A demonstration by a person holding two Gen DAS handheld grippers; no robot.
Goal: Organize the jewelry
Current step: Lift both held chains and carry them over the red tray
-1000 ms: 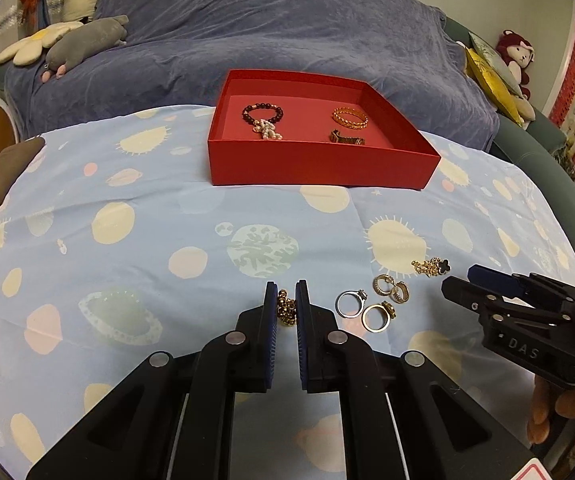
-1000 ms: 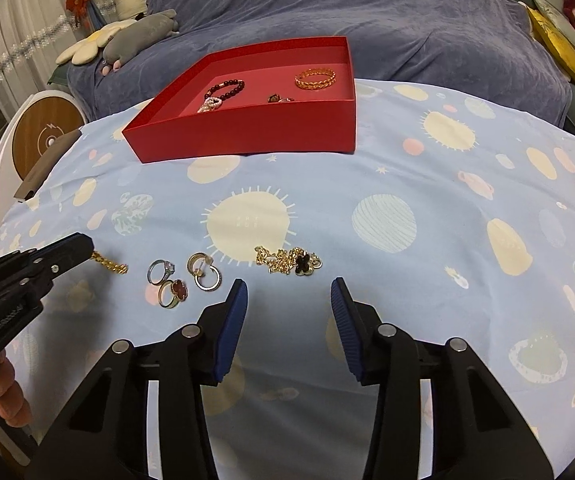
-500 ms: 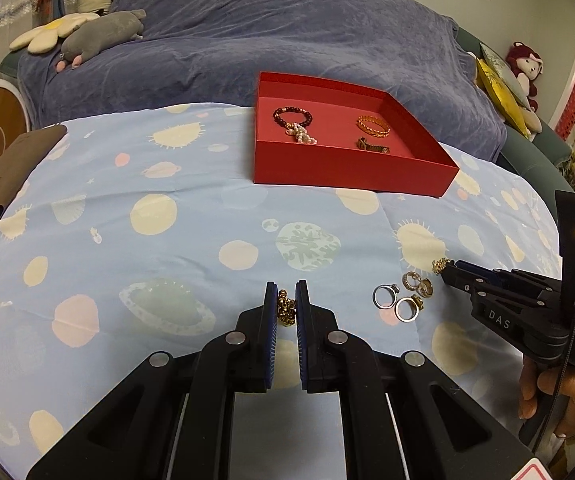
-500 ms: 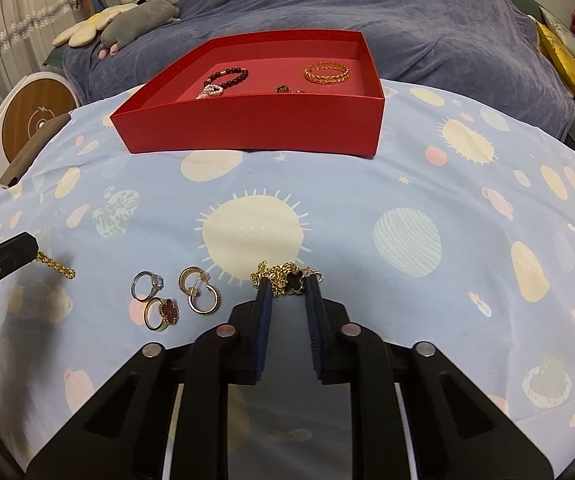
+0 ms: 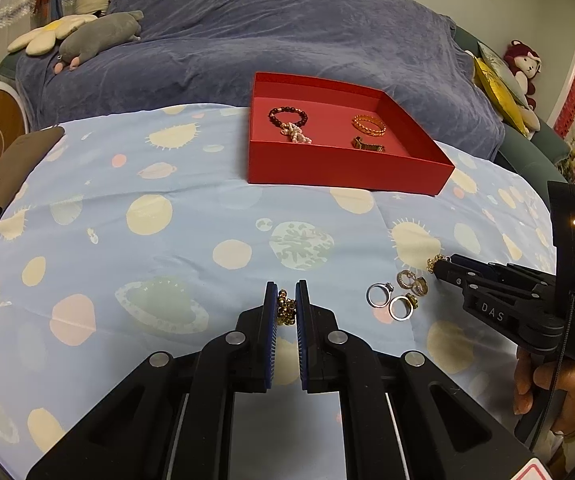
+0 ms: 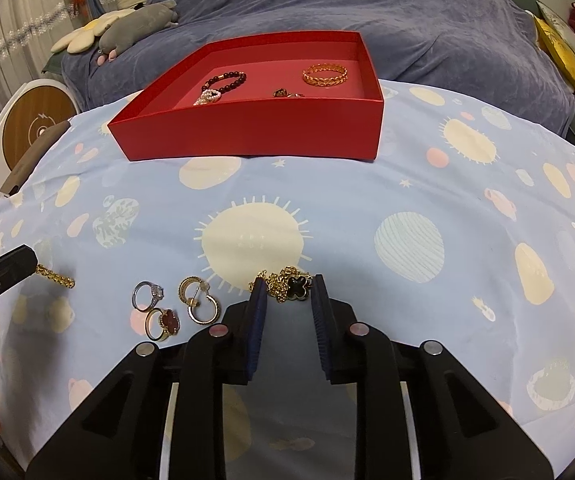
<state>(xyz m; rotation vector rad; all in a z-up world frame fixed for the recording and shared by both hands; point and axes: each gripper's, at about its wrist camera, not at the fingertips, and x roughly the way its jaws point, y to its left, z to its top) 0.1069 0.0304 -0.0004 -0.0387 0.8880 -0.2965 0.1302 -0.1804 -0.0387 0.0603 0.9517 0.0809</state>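
Red tray [image 6: 255, 136] ahead of both tools already holds three pieces. Left gripper [image 5: 286, 312] is pinched on a gold chain [image 5: 286, 311]. Right gripper [image 6: 286, 292] brackets the clover bracelet [image 6: 291, 287], jaws near it; can't tell if clamped. Left of right gripper: three rings [image 6: 155, 310] and hoop earrings [image 6: 199, 300] unsorted on cloth. Roughly a third done.

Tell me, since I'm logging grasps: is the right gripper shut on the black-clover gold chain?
Cannot tell: the right gripper straddles the black-clover gold chain, gaps showing beside it.
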